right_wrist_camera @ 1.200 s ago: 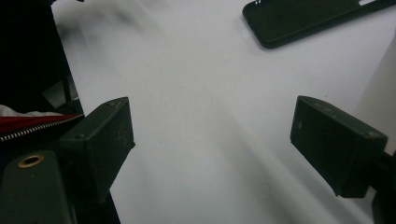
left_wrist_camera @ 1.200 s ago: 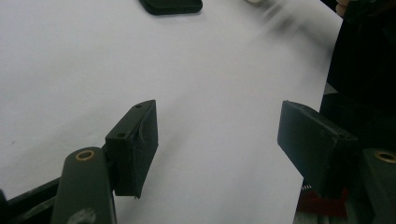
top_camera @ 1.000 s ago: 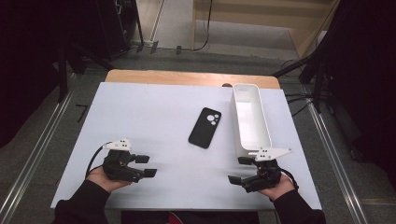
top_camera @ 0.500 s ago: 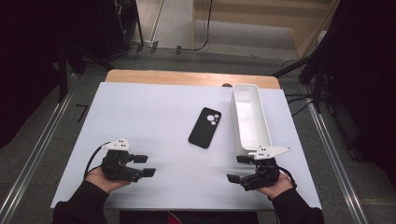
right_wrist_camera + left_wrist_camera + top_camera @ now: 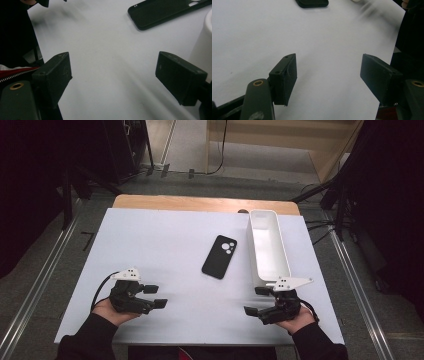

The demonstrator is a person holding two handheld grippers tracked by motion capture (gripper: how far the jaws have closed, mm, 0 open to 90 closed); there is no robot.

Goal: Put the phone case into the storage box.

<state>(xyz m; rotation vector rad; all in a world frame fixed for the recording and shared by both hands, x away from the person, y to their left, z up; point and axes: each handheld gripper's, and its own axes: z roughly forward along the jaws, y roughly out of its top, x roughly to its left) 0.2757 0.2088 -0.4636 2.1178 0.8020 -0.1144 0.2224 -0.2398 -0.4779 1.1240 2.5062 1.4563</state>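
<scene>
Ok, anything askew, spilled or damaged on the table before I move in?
Nothing stands out. The black phone case lies flat, slightly angled, beside the white bin, which sits upright. Both tongs, left and right, are open over bare table.

Free room and obstacles, placed relative to the phone case (image 5: 219,256):

- Table (image 5: 165,235): bare white surface to the left of the phone case and beyond it to the far edge; passage was open there.
- Near side: an open strip lay between the phone case and the near table edge, with the left gripper (image 5: 152,296) and right gripper (image 5: 258,301) at its ends, both with jaws spread wide and nothing between them.
- White bin (image 5: 268,246): stood just right of the phone case, long side parallel to it, leaving a narrow gap; its wall blocked any sideways pass from the right.
- The right gripper sat just short of the bin's near end.
</scene>
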